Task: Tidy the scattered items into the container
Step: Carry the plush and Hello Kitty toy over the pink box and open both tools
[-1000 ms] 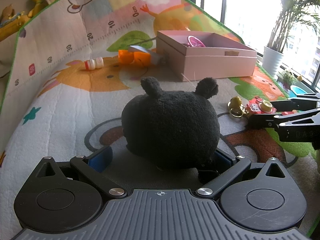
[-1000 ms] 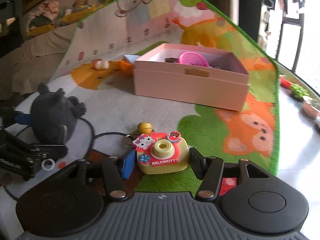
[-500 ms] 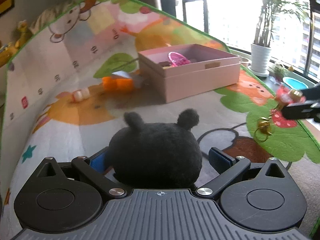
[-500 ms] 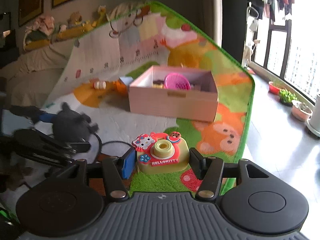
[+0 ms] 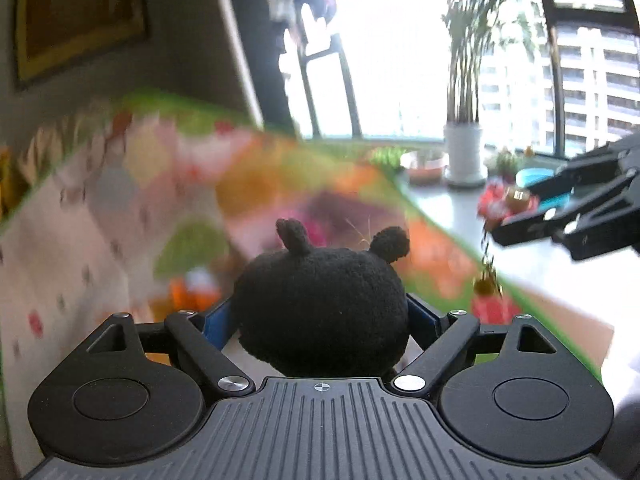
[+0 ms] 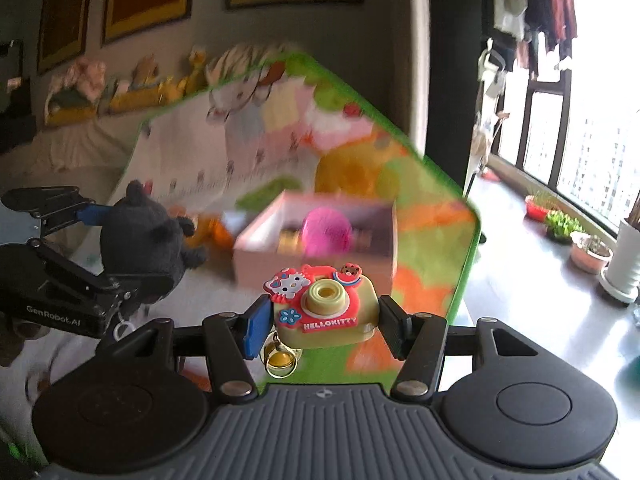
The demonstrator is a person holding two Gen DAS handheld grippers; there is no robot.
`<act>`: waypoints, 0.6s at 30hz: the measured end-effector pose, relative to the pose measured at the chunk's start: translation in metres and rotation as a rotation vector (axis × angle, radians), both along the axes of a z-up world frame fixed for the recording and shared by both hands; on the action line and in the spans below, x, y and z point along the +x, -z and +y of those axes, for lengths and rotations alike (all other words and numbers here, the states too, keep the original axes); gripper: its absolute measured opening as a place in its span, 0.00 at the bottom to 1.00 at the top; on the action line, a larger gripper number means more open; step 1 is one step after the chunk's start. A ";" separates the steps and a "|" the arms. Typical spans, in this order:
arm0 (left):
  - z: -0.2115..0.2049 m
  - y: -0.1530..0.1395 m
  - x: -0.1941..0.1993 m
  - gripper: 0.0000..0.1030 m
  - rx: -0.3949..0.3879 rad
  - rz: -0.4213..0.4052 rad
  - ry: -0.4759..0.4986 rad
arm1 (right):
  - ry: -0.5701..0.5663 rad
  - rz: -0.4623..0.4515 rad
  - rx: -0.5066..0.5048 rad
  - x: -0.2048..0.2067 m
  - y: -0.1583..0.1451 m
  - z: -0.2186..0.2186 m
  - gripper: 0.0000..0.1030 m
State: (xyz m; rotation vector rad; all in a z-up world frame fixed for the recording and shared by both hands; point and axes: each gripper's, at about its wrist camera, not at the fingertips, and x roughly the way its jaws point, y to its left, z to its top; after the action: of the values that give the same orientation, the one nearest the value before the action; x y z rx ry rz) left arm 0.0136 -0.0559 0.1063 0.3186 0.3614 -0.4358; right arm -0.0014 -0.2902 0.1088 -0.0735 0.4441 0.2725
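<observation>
Since the frames of a second ago, both grippers have risen off the patterned foam play mat (image 6: 280,128) with their loads; the mat and box now sit lower and blurred in both views. We note the left gripper (image 5: 320,316) with jaws pinching the round black plush toy with two small ears (image 5: 324,304), held in the air at near left. The right gripper (image 6: 320,320) has jaws pressed on the small yellow plastic toy camera with a red cartoon front (image 6: 326,306); a gold bell (image 6: 280,360) hangs beneath it.

The open pale pink cardboard box (image 6: 312,268) lies on the mat beyond the camera, centre far. It already holds a magenta round item (image 6: 326,234) and some darker pieces we cannot make out.

Progress, as we judge it: partway. Some things are in the box, two are lifted but not yet over it, and at least one orange object (image 6: 218,236) lies on the mat left of the box. The blur hides anything smaller.

Count: grippers, two; held toys, two (one each); box, one; clear items inside, one; orange items left out, one seen.
</observation>
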 end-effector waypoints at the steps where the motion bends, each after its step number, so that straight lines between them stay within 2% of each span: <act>1: -0.004 -0.010 0.011 0.88 -0.013 -0.025 0.007 | 0.010 -0.024 0.008 0.009 -0.009 -0.003 0.55; 6: -0.027 -0.042 0.087 0.88 -0.080 -0.100 0.000 | 0.024 -0.090 0.070 0.063 -0.046 -0.014 0.55; 9: -0.035 -0.042 0.137 0.88 -0.129 -0.057 0.007 | 0.040 -0.098 0.076 0.104 -0.054 -0.016 0.55; 14: -0.052 -0.004 0.207 0.88 -0.123 0.071 0.028 | 0.069 -0.038 0.097 0.173 -0.042 -0.016 0.55; 18: -0.056 0.032 0.240 0.90 -0.090 0.174 0.044 | 0.057 0.060 0.133 0.214 -0.016 -0.011 0.56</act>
State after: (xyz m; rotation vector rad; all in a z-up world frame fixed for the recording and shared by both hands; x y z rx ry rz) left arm 0.2531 -0.1118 0.0746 0.2013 0.5040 -0.5231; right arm 0.2124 -0.3015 0.1248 0.0776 0.4855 0.2486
